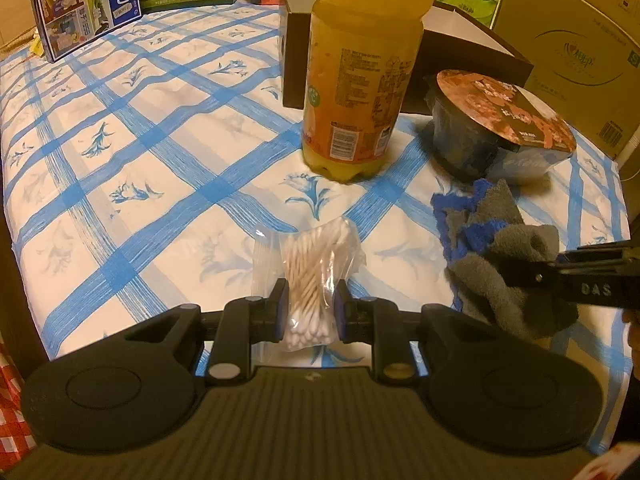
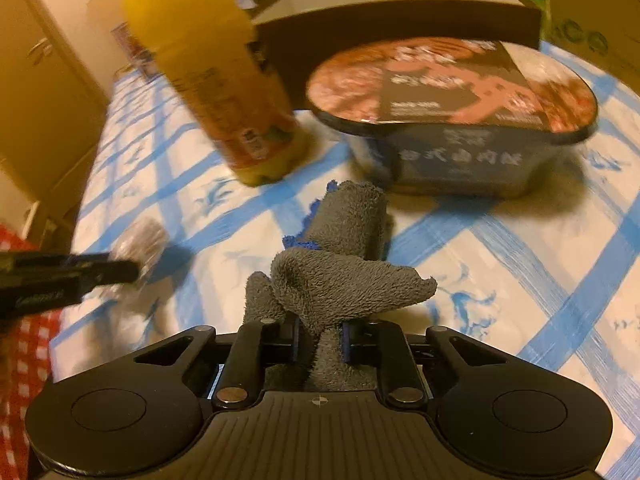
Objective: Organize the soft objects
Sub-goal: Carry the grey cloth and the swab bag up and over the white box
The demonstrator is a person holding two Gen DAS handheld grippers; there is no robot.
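Left wrist view is showing the left hand-held gripper (image 1: 309,309) pinching a bag of cotton swabs (image 1: 316,268) above the desk (image 1: 160,168), while the right hand-held gripper (image 2: 320,338) is clamping a grey towel (image 2: 340,280) near the orange juice bottle (image 1: 356,80).

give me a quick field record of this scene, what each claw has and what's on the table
left claw: shut on bag of cotton swabs
right claw: shut on grey cloth, blue-edged
surface: blue-checked tablecloth
standing items: orange juice bottle, sealed noodle bowl
behind them: dark box
far edge: milk carton, cardboard box
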